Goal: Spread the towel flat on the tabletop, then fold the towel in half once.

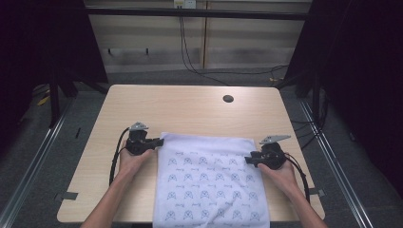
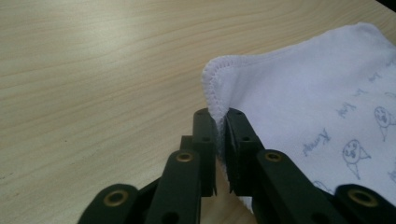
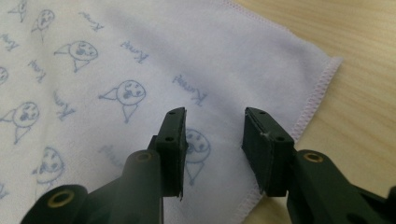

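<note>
Our left gripper (image 2: 221,122) is pinching just the hem of the cloth (image 1: 211,175) lying flat on the table (image 1: 190,107) — could slip out. Right gripper (image 3: 214,135) hangs half-open over its edge, holding nothing — a lopsided lift.

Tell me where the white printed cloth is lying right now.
In the high view the white printed cloth lies on the near half of the wooden table, overhanging its near edge, between the left gripper and the right gripper.

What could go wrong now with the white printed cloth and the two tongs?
The left tongs pinch only the stitched hem of the white printed cloth, so it might slip out when lifted. The right tongs stand open above the cloth near its edge; closing there could miss the edge or bunch the fabric.
</note>
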A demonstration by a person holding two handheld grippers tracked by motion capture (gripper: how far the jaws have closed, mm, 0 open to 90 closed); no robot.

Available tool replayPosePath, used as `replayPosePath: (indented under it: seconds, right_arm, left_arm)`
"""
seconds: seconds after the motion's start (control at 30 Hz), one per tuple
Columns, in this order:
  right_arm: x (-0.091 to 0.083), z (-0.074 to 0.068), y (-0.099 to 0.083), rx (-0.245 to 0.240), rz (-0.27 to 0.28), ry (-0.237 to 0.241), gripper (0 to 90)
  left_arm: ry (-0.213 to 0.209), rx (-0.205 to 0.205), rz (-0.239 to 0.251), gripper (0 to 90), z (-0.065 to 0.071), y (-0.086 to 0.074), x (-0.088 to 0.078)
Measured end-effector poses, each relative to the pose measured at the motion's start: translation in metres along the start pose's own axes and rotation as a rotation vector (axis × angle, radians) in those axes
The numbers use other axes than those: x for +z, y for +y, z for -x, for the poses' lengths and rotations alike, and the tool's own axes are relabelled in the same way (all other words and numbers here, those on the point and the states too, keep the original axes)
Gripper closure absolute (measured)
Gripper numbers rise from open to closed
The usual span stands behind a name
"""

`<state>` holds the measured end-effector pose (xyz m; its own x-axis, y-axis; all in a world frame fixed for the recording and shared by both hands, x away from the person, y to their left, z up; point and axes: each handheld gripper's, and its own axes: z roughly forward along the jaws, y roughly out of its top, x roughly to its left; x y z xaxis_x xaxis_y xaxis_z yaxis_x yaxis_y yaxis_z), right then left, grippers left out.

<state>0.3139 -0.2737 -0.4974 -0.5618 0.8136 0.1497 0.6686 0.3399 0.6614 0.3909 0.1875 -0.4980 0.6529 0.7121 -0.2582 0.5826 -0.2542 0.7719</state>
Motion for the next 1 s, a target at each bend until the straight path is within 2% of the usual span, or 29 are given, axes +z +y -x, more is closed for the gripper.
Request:
replayPosePath:
  seconds: [0.07, 0.13, 0.2, 0.23, 0.27, 0.3, 0.4, 0.43, 0.47, 0.5, 0.57, 0.63, 0.7, 0.77, 0.9, 1.0]
  right_arm:
    - [0.003, 0.001, 0.003, -0.011, 0.003, 0.007, 60.0]
    - [0.004, 0.001, 0.004, 0.0, 0.001, 0.005, 60.6]
    - [0.004, 0.002, 0.006, -0.016, -0.004, 0.004, 61.7]
    - [0.003, 0.002, 0.006, -0.015, 0.011, 0.011, 65.1]
    - [0.002, 0.003, 0.008, -0.022, 0.024, 0.021, 72.9]
    - [0.001, 0.004, 0.01, -0.028, 0.039, 0.044, 76.2]
    - [0.006, 0.006, 0.017, -0.023, 0.051, 0.044, 77.7]
    - [0.009, 0.006, 0.018, -0.028, 0.048, 0.031, 76.9]
    - [0.013, 0.005, 0.019, -0.024, 0.041, 0.011, 74.7]
    - [0.017, 0.006, 0.018, -0.03, 0.029, 0.011, 73.0]
    - [0.019, 0.004, 0.016, -0.048, 0.033, 0.018, 71.3]
    - [0.017, 0.003, 0.014, -0.065, 0.028, 0.022, 74.6]
    - [0.015, 0.003, 0.012, -0.06, 0.025, 0.014, 80.1]
    - [0.013, 0.002, 0.009, -0.056, 0.022, 0.015, 82.5]
    - [0.006, -0.003, 0.003, -0.053, 0.001, 0.046, 83.1]
    - [0.001, -0.009, 0.0, -0.055, -0.022, 0.057, 82.6]
  left_arm:
    - [-0.01, -0.029, 0.032, 68.6, 0.0, 0.003, -0.007]
    - [-0.012, -0.025, 0.05, 67.5, 0.001, 0.004, -0.016]
    - [-0.027, 0.0, 0.055, 66.1, 0.005, 0.003, -0.024]
    - [-0.011, 0.03, 0.052, 66.3, 0.008, 0.002, -0.027]
    - [-0.022, 0.049, 0.049, 66.8, 0.011, 0.001, -0.029]
    - [-0.051, 0.061, 0.038, 69.0, 0.014, 0.001, -0.029]
    - [-0.073, 0.122, -0.04, 74.8, 0.024, -0.006, -0.015]
    - [-0.064, 0.145, -0.071, 76.8, 0.027, -0.009, -0.008]
    - [-0.06, 0.155, -0.101, 78.7, 0.029, -0.011, -0.002]
    - [-0.067, 0.157, -0.127, 81.1, 0.03, -0.014, 0.004]
    - [-0.033, 0.183, -0.123, 86.6, 0.034, -0.016, 0.006]
    - [-0.014, 0.207, -0.133, 89.4, 0.038, -0.016, 0.006]
    - [-0.008, 0.209, -0.132, 90.0, 0.039, -0.017, 0.005]
    - [-0.034, 0.192, -0.138, 90.0, 0.038, -0.018, 0.003]
    - [-0.065, 0.174, -0.145, 90.0, 0.038, -0.024, -0.005]
    - [-0.083, 0.189, -0.155, 89.8, 0.043, -0.028, -0.009]
